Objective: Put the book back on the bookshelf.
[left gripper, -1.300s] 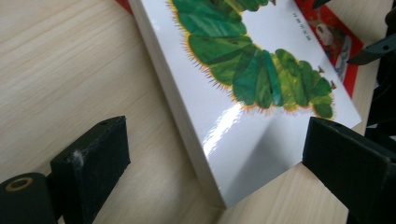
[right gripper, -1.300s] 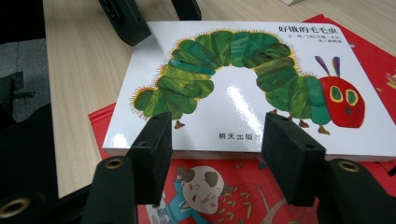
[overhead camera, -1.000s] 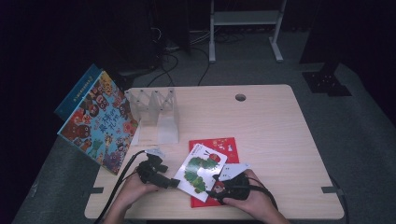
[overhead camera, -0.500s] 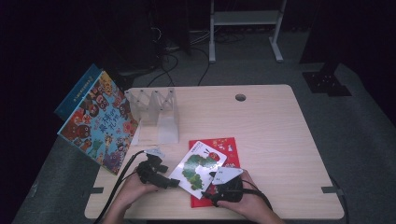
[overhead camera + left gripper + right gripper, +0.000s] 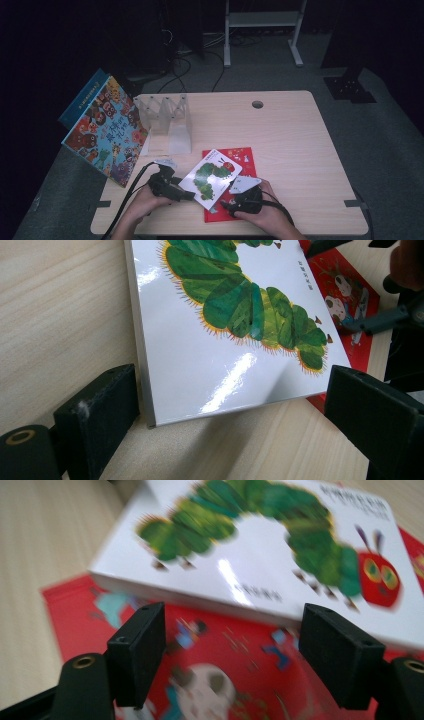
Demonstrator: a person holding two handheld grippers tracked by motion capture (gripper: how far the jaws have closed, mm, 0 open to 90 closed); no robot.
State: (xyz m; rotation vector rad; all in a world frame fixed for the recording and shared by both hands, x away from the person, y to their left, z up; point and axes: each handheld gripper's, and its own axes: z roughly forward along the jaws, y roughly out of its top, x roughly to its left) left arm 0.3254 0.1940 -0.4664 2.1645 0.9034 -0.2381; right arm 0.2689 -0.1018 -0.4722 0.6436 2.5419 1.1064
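White caterpillar book [image 5: 211, 177] lies on the red book [image 5: 239, 156], left gripper [image 5: 220, 405] wide at its near corner, right gripper [image 5: 230, 652] just opened wider, nothing lifted yet.

A colourful picture book [image 5: 106, 134] leans at the table's [image 5: 295, 145] left edge, beside a clear acrylic rack [image 5: 169, 121].

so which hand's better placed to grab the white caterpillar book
Left, probably. The left gripper has its open jaws straddling the near corner of the white caterpillar board book, level with its edge. The right gripper, jaws just opened, sits over the red picture book underneath, short of the white one.
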